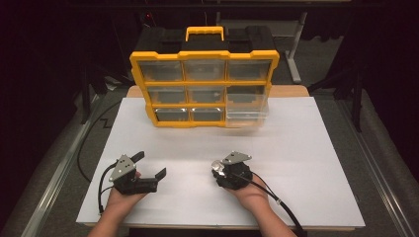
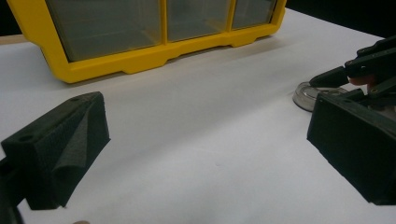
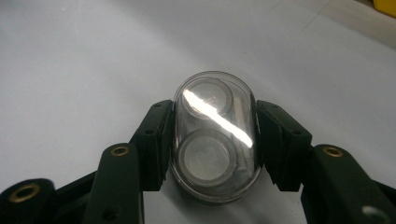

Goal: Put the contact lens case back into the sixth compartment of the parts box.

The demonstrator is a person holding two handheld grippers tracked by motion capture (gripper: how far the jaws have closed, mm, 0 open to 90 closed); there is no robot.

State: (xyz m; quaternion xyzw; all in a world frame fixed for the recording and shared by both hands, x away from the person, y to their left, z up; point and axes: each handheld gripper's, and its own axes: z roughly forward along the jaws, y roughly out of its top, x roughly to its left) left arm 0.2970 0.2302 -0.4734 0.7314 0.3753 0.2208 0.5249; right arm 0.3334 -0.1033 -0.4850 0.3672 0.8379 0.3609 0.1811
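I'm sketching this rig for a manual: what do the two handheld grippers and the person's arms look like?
Both the left gripper and the right gripper are matte black with blocky, wedge-shaped jaws, brass-coloured screw inserts, a grey three-cornered top plate and a trailing black cable. The forearms are bare, with no sleeves.

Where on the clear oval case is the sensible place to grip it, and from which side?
Across its two long, straighter flanks, coming in along the table from one rounded end. The clear oval case lies flat on the white table, narrowest side to side; the right gripper already has its pads against those flanks.
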